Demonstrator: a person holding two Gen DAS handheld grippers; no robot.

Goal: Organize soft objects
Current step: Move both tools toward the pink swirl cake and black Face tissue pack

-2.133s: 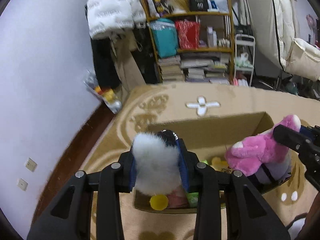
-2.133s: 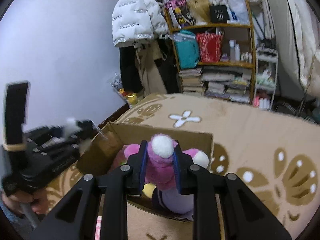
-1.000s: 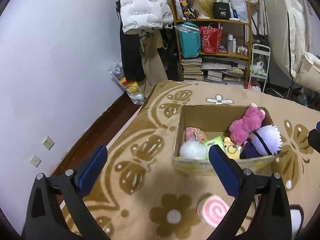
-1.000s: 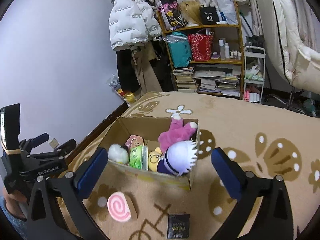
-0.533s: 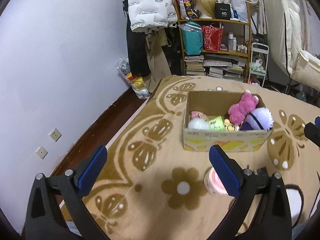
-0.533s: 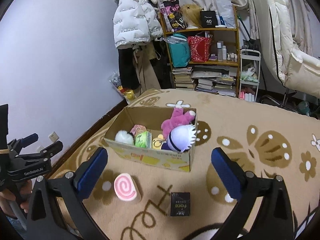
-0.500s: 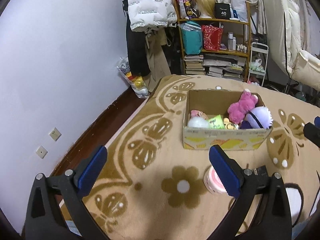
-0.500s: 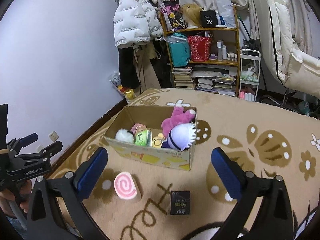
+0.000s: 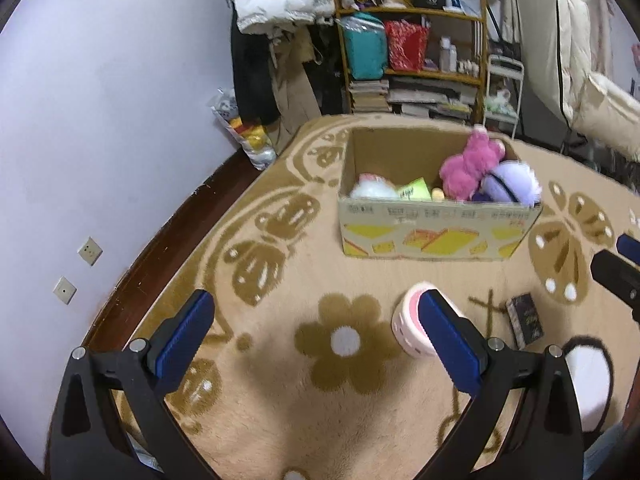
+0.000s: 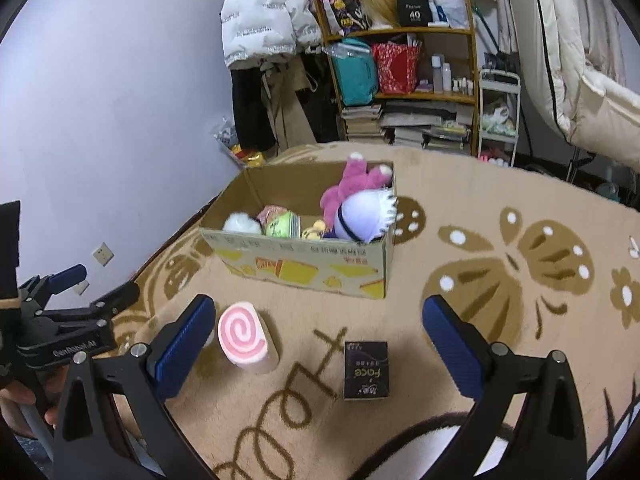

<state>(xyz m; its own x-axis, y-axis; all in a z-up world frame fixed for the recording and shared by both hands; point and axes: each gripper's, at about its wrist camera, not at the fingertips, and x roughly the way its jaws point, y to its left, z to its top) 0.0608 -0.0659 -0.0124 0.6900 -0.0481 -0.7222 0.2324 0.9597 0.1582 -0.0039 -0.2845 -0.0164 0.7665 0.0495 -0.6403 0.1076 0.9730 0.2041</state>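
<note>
A cardboard box (image 9: 436, 232) (image 10: 304, 268) stands on the beige rug. It holds a pink plush (image 9: 468, 168) (image 10: 352, 188), a white-and-purple plush (image 9: 512, 184) (image 10: 364, 216), a white fluffy ball (image 9: 372, 190) (image 10: 240, 224) and a green soft toy (image 10: 282, 226). A pink swirl roll cushion (image 9: 412, 328) (image 10: 244, 336) lies on the rug in front of the box. My left gripper (image 9: 316, 336) is open and empty, well back from the box. My right gripper (image 10: 320, 344) is open and empty above the rug, between the roll and a black box.
A small black box (image 10: 366, 368) (image 9: 524, 320) lies on the rug to the right of the roll. A shelf (image 10: 404, 64) with books and bags, a white jacket (image 10: 260, 12) and a small cart (image 10: 498, 112) stand behind. The wall (image 9: 100, 120) runs along the left.
Both grippers let go of their toys, the white ball and the pink plush, which now lie in the box. Both grippers opened wide and pulled back and down away from the box.
</note>
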